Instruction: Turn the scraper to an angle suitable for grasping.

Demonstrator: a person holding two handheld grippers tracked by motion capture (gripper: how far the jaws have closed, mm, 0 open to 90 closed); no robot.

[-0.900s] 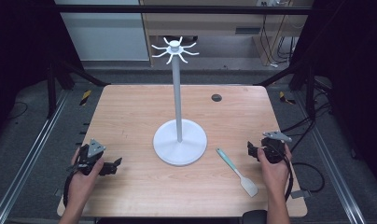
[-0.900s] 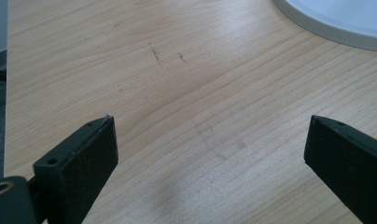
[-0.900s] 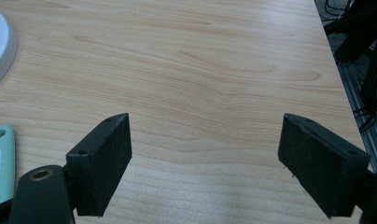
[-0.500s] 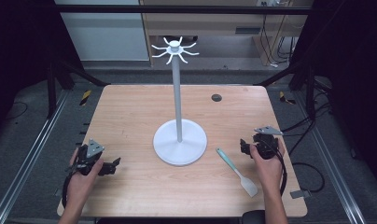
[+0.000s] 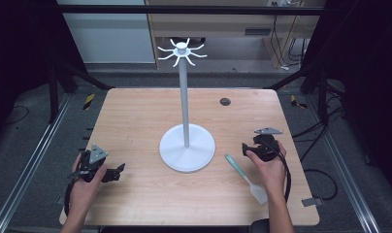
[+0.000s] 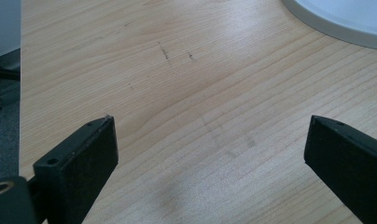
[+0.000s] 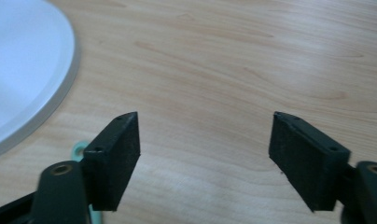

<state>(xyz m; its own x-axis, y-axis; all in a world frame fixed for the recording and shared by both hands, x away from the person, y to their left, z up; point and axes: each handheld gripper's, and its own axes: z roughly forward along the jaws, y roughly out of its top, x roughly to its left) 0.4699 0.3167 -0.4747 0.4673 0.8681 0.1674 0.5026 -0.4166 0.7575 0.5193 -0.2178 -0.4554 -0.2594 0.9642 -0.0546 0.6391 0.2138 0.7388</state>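
The spatula (image 5: pixel 246 177) is lying flat on the table (image 5: pixel 136 121), just right of the stand (image 5: pixel 187 145), its teal handle pointing toward the stand's base and its pale blade toward the person. The right gripper (image 5: pixel 254 147) is hovering just beside the handle end, its jaws spread wide with nothing between them; in the right gripper view a sliver of the teal handle (image 7: pixel 79 150) is peeking out beside one jaw. The left gripper (image 5: pixel 114 171) is resting well apart on the other side of the stand, jaws likewise spread and empty over bare wood.

The spatula is looking light and slim, probably with a stiff handle and a softer, bendy blade. The handle seems the better place to pinch, near its middle, so the blade is not flexing or slipping out. Because it is lying so low, the jaws would likely need to come down close against the table to straddle it.
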